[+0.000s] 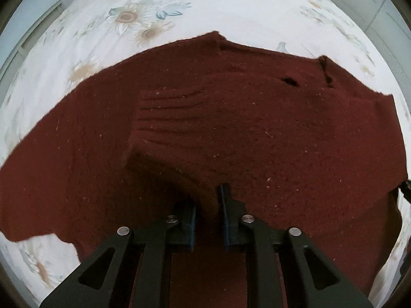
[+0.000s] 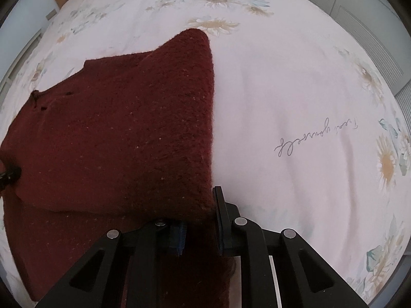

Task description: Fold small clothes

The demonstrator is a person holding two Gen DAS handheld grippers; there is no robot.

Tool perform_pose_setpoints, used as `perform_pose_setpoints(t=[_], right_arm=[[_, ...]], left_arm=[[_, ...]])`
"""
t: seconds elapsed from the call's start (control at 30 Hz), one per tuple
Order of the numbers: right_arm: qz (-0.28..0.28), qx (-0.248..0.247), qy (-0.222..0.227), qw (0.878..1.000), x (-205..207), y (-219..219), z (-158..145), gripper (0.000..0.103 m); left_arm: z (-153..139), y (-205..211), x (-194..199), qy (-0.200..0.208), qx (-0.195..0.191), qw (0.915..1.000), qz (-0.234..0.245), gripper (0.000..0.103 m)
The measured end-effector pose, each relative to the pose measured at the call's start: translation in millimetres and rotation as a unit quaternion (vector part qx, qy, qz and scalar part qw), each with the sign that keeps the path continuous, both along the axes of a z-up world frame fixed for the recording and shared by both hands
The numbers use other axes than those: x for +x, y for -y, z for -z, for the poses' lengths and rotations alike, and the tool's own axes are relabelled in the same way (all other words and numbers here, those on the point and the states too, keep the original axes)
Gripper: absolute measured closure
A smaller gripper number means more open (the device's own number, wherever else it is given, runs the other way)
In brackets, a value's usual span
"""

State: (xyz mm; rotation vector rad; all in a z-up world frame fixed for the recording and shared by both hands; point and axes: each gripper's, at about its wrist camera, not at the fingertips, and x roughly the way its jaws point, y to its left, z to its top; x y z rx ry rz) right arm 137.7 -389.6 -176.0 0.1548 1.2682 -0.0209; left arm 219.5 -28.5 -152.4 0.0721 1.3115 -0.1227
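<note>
Maroon knit sweater (image 1: pixel 231 128) lies centred on the floral bedsheet (image 2: pixel 295 89), partly folded; left gripper (image 1: pixel 208 205) pinches a sleeve at six o'clock, right gripper (image 2: pixel 199 218) clamps its folded edge; further folds remain.

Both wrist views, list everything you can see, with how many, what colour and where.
sweater: one, dark red knit, spread on the bed, a sleeve with a ribbed cuff folded across its body; its straight side edge shows in the right wrist view.
bedsheet: one, white with pale sunflower print and a line of handwritten script, under the sweater and filling the rest of both views.
cabinet doors: pale, panelled, past the bed at the upper right edge; count unclear.
left gripper: one, black with blue pads, bottom of the left wrist view, closed on a fold of the sweater.
right gripper: one, black with blue pads, bottom of the right wrist view, closed on the sweater's edge.
</note>
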Motion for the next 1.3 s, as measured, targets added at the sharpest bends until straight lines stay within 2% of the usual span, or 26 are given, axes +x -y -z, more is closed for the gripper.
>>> perform_pose_setpoints(t=[0.27,0.33,0.37,0.4,0.43,0.47,0.53,0.6,0.63,0.77,0.87,1.0,1.07,1.1,1.13,1.2,1.23,1.27,1.3], right_arm=[[0.003,0.007,-0.002,1.000,2.6,1.3,-0.3,0.083],[0.002,0.007,-0.003,1.000,2.4,2.0,-0.4,0.082],[0.002,0.004,-0.005,1.000,2.4,2.1,-0.5,0.081],[0.004,0.000,-0.007,1.000,2.0,2.4,-0.4,0.075],[0.006,-0.003,-0.010,1.000,2.6,2.2,-0.1,0.069],[0.007,-0.007,-0.011,1.000,1.9,2.6,0.0,0.066],[0.010,-0.013,-0.012,1.000,-0.8,2.9,-0.9,0.047],[0.009,-0.016,-0.011,1.000,-3.3,3.1,-2.9,0.041],[0.007,-0.018,-0.012,1.000,-4.7,3.1,-4.2,0.040],[0.001,-0.028,-0.010,1.000,-11.6,4.7,-12.2,0.034],[0.004,-0.036,-0.007,0.999,-17.1,10.4,-19.0,0.033],[0.011,-0.036,-0.007,0.999,-21.4,22.1,-24.2,0.033],[0.013,-0.038,-0.008,0.999,-22.9,27.8,-23.1,0.033],[0.015,-0.037,-0.010,0.999,-25.0,31.6,-21.9,0.033],[0.019,-0.036,-0.012,0.999,-25.2,34.5,-20.4,0.033],[0.028,-0.031,-0.014,0.999,-28.0,37.6,-18.3,0.033],[0.032,-0.027,-0.015,0.999,-28.9,39.5,-17.4,0.033],[0.037,-0.022,-0.015,0.999,-29.6,42.0,-17.0,0.033],[0.041,-0.016,-0.014,0.999,-29.6,47.3,-16.9,0.033]], left_arm=[[-13.9,-14.1,1.2,-0.013,-0.029,0.9995,-0.008,0.087],[-20.4,-21.4,-2.0,-0.017,-0.041,0.9989,-0.011,0.084],[-24.5,-25.8,-3.2,-0.017,-0.043,0.9988,-0.013,0.077],[-28.4,-31.0,-3.9,-0.019,-0.037,0.9990,-0.018,0.068],[-30.7,-36.7,-2.6,-0.021,-0.030,0.9990,-0.025,0.045],[-35.0,-43.7,-0.5,-0.019,-0.029,0.9989,-0.033,0.027],[-43.5,-50.4,1.7,-0.011,-0.029,0.9988,-0.038,0.022],[-51.2,-60.3,10.6,-0.001,-0.024,0.9986,-0.047,0.010],[-53.7,-63.6,15.9,0.003,-0.023,0.9985,-0.050,0.001],[-51.8,-65.1,10.1,0.003,-0.015,0.9985,-0.052,0.001],[-34.4,-60.6,26.8,-0.021,-0.005,0.9986,-0.048,0.001],[-13.6,-60.5,30.5,-0.055,-0.028,0.9973,-0.042,0.002],[-4.5,-53.9,29.6,-0.064,-0.023,0.9971,-0.034,0.006],[2.6,-48.7,28.1,-0.074,-0.013,0.9968,-0.028,0.010],[6.3,-44.9,27.2,-0.077,-0.007,0.9967,-0.024,0.019],[4.6,-37.5,22.1,-0.061,0.003,0.9981,-0.011,0.036],[3.0,-32.6,21.5,-0.057,0.002,0.9984,-0.004,0.056],[-1.6,-28.3,18.7,-0.049,0.005,0.9988,0.004,0.070],[-4.3,-26.0,17.1,-0.045,0.005,0.9989,0.008,0.074]])
